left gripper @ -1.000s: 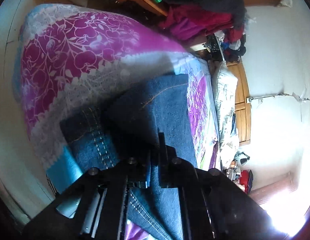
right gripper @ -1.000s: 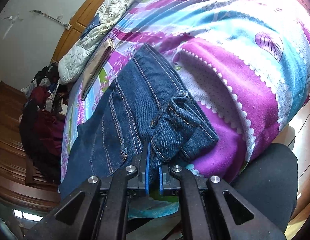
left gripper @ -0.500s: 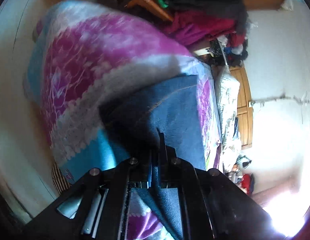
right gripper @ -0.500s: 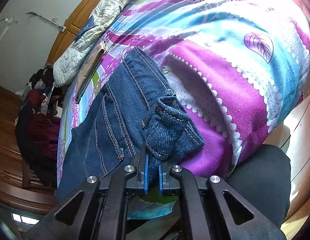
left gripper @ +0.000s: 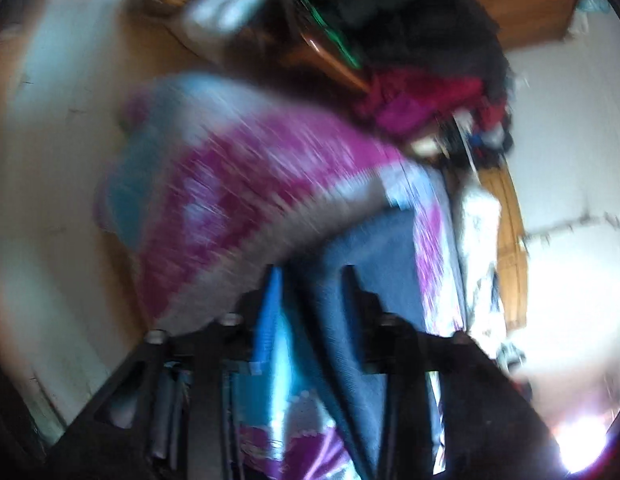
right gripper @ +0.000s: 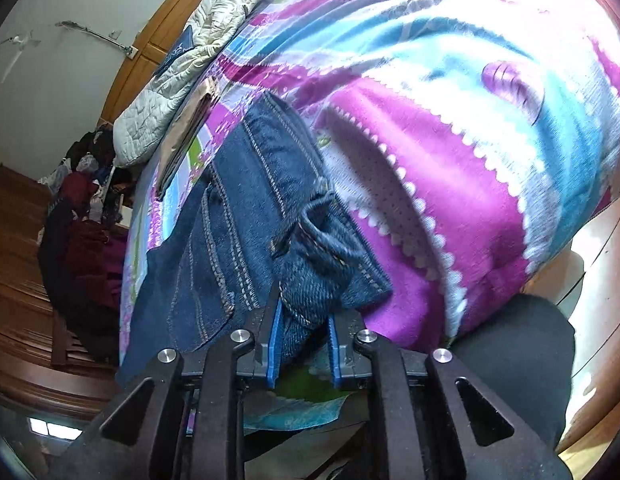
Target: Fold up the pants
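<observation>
The jeans (right gripper: pixel 238 240) lie folded on the bed's purple, white and blue bedspread (right gripper: pixel 449 200), filling the lower left centre of the right wrist frame, with the bunched waistband end nearest the camera. The right tool (right gripper: pixel 304 332) has its jaws spread apart, the denim sitting loose between the blue pads. In the blurred left wrist view, the left tool (left gripper: pixel 310 292) is likewise wide open, with the jeans (left gripper: pixel 369 264) passing between its fingers. A quilted pillow (right gripper: pixel 178 92) lies in the upper left of the right wrist frame.
</observation>
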Tool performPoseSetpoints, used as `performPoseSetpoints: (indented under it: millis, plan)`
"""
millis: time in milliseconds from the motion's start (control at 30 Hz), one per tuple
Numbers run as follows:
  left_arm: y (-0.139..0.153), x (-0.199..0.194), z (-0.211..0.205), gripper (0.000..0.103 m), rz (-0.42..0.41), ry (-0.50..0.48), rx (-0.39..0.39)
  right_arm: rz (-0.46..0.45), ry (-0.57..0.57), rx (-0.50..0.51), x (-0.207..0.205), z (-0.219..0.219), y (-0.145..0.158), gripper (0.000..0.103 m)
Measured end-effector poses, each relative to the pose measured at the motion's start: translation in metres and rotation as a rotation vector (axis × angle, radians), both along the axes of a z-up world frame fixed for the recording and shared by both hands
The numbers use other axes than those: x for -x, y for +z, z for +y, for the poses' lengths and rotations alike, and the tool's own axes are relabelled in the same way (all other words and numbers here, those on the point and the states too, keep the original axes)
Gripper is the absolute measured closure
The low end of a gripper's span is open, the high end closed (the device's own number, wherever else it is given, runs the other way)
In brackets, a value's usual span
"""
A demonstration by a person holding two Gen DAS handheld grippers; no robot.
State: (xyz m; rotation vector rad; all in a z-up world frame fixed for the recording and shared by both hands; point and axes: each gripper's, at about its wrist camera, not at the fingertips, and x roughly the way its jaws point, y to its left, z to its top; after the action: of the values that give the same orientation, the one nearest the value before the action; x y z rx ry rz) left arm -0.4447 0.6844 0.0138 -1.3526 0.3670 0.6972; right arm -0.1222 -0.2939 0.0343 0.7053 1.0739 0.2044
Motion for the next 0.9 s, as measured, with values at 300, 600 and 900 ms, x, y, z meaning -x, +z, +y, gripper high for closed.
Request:
performPoseSetpoints:
  millis: [300,600,900]
  plan:
    - [0.023,0.005,-0.032,0.056,0.021,0.015,-0.026,0.05,-0.248,0.258,0.006,-0.048,0.037,0.065]
    - [0.033,-0.143,-0.145,0.032,-0.046,-0.482,-0.014,-0.345,0.816,0.352,-0.033,0.279,0.097,0.078]
    - [0.026,-0.226,-0.233,0.032,-0.006,-0.825,-0.017,-0.274,1.092,0.628,-0.082,0.459,-0.01,0.095]
